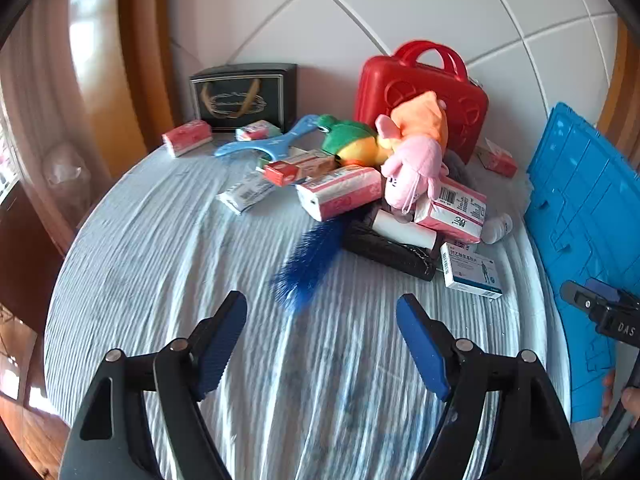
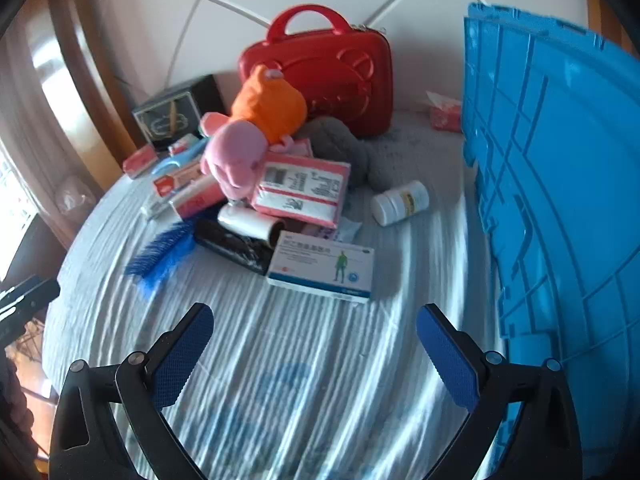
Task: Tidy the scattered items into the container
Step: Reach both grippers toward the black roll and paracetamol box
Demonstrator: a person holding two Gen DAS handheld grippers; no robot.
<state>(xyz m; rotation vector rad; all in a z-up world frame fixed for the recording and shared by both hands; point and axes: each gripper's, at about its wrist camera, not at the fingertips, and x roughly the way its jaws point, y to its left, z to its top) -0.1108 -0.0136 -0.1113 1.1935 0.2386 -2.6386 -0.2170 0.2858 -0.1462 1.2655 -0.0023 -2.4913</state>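
A heap of scattered items lies on a striped bed cover (image 1: 200, 280): a pink plush toy (image 1: 412, 172) with an orange part, a green and yellow plush (image 1: 352, 142), pink tissue packs (image 1: 340, 192), a blue feather duster (image 1: 308, 264), a black roll (image 1: 388, 246), a white medicine box (image 2: 322, 266) and a white pill bottle (image 2: 400, 202). The blue plastic container (image 2: 560, 184) stands at the right. My left gripper (image 1: 322, 338) hangs open over bare cover, short of the duster. My right gripper (image 2: 316, 350) is open too, nothing between its pads, just short of the medicine box.
A red hard case (image 2: 332, 68) stands against the white padded headboard (image 1: 400, 8). A dark gift box (image 1: 244, 96) sits at the back left, a blue plastic hanger (image 1: 264, 142) beside it. Wooden frame and curtain run along the left. The other gripper's tip (image 1: 600, 308) shows at right.
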